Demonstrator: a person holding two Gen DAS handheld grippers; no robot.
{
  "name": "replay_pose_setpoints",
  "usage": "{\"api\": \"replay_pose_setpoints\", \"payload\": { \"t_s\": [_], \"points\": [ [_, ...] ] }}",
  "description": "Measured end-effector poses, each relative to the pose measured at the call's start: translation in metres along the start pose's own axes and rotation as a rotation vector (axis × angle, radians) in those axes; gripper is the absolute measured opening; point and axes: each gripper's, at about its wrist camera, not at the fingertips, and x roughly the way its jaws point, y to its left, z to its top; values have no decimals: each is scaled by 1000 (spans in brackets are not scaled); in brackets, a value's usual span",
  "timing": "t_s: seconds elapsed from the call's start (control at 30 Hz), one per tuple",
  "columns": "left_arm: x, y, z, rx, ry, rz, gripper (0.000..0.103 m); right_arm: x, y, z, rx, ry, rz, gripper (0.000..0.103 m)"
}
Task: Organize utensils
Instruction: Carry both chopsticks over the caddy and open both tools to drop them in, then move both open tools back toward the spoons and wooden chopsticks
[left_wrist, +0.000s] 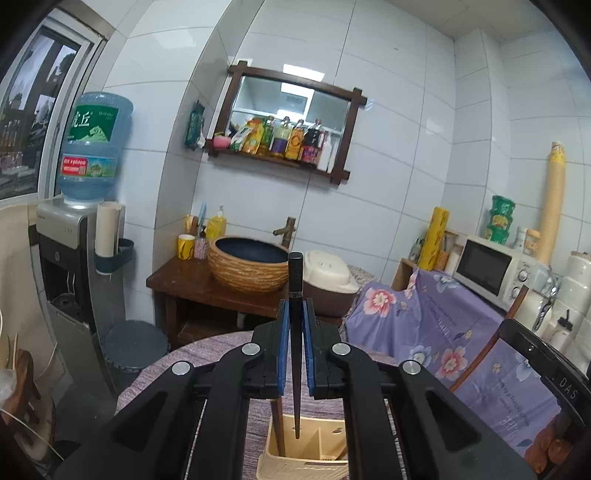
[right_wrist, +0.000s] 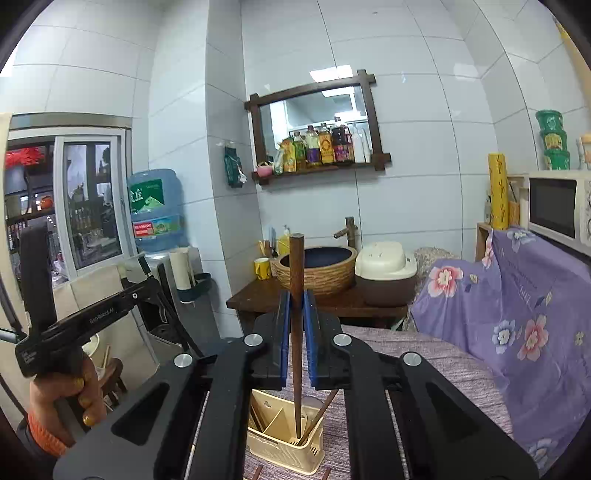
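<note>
Black tool arms fill both wrist views, each tool pinching one chopstick upright above a cream utensil caddy.

Left tool has its blue pads pressed onto a dark chopstick, whose thin tip hangs over a caddy compartment on the purple-clothed worktop; the right tool grips a brown chopstick the same way, its tip hanging inside or just over a section of the caddy where another brown stick already leans. By the look of it, sorting is under way, both sticks poised for dropping in. Next each tip must be lined up with its chosen compartment, lowered past the dividers, and only then let go.
</note>
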Motion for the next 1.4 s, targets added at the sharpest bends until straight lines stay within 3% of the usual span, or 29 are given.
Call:
{"api": "replay_pose_setpoints", "payload": {
  "t_s": [0.43, 0.87, 0.9, 0.93, 1.0, 1.13, 1.2, 1.4],
  "points": [
    [48, 13, -85, -2, 167, 38, 8, 60, -14, -86, 67, 159, -23, 8],
    [52, 10, -98, 26, 195, 30, 10, 62, -21, -100, 79, 178, -3, 12],
    [49, 10, -97, 30, 195, 24, 15, 60, -20, -101, 76, 175, -5, 20],
    [47, 9, -98, 33, 193, 22, 29, 57, -20, -101, 75, 170, -10, 25],
    [36, 9, -99, 36, 184, 13, 49, 48, -19, -102, 75, 147, -20, 52],
    [17, 10, -112, 54, 198, 18, 58, 28, -19, -110, 61, 146, -31, 54],
    [8, 15, -125, 49, 233, 20, 61, 20, -23, -120, 78, 171, -42, 61],
    [-5, 27, -170, 36, 351, 40, 62, 6, -24, -166, 29, 270, -87, 63]
  ]
}}
